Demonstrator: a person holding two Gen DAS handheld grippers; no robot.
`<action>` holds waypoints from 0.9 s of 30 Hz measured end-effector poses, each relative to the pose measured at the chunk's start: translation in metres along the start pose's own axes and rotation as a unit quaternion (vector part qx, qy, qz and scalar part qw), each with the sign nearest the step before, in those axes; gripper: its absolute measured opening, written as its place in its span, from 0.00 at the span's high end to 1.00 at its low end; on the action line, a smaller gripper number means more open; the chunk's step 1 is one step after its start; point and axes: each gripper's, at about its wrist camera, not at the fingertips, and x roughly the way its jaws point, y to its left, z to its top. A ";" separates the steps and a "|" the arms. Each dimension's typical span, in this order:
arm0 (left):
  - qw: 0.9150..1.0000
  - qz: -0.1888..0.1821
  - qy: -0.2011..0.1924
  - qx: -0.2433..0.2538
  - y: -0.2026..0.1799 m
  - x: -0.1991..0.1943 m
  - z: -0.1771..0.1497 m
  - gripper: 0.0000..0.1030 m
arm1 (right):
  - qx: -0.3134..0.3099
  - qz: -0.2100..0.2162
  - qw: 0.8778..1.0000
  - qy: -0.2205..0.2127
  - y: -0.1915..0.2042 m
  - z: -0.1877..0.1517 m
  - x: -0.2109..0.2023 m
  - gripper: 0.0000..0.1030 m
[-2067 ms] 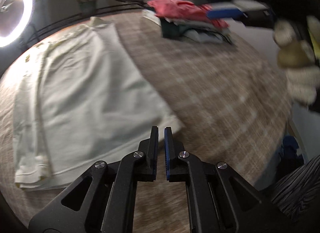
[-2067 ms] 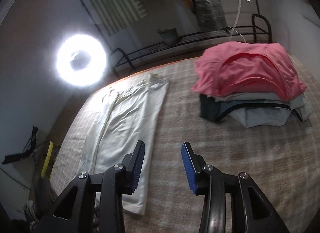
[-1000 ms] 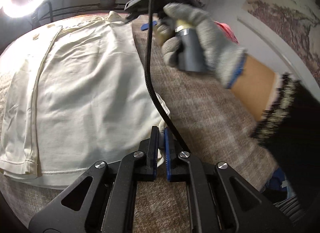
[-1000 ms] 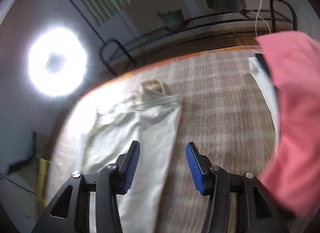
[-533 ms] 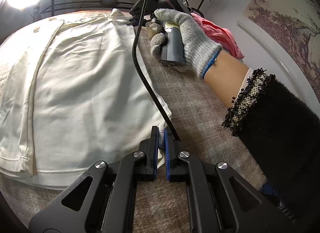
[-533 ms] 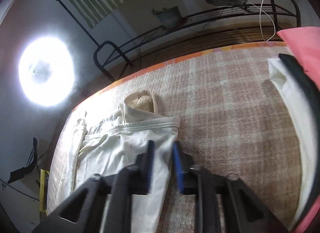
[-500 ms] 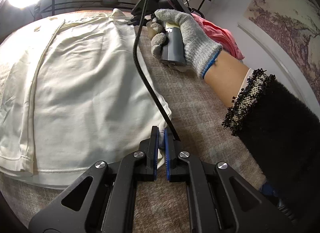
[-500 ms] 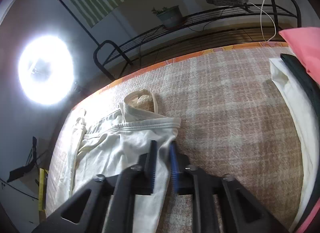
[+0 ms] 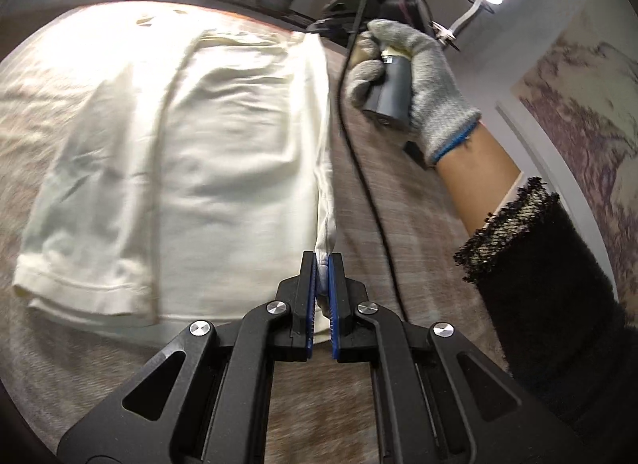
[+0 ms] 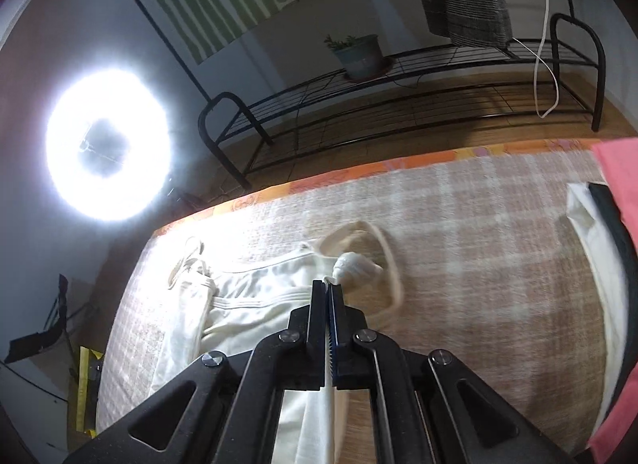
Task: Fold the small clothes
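Fold step, edge raised. Left tool (image 9: 322,260) clamps the near hem corner of the cream garment (image 9: 207,168); right tool (image 10: 327,288) is closed on its far waistband corner. The garment lies ahead-left on the bed (image 10: 478,264). Next: carry both corners leftward together.

my left gripper (image 9: 322,264) and right gripper (image 10: 328,290) are black, with blue pads and silver screws. a grey knit glove (image 9: 422,77) with blue cuff trim, a fuzzy black sleeve (image 9: 558,284), and a black cable (image 9: 359,168).
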 end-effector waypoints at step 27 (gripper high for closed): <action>0.999 0.046 -0.003 -0.002 0.042 -0.042 -0.003 0.71 | -0.060 0.009 0.998 0.034 0.068 -0.030 -0.014 0.75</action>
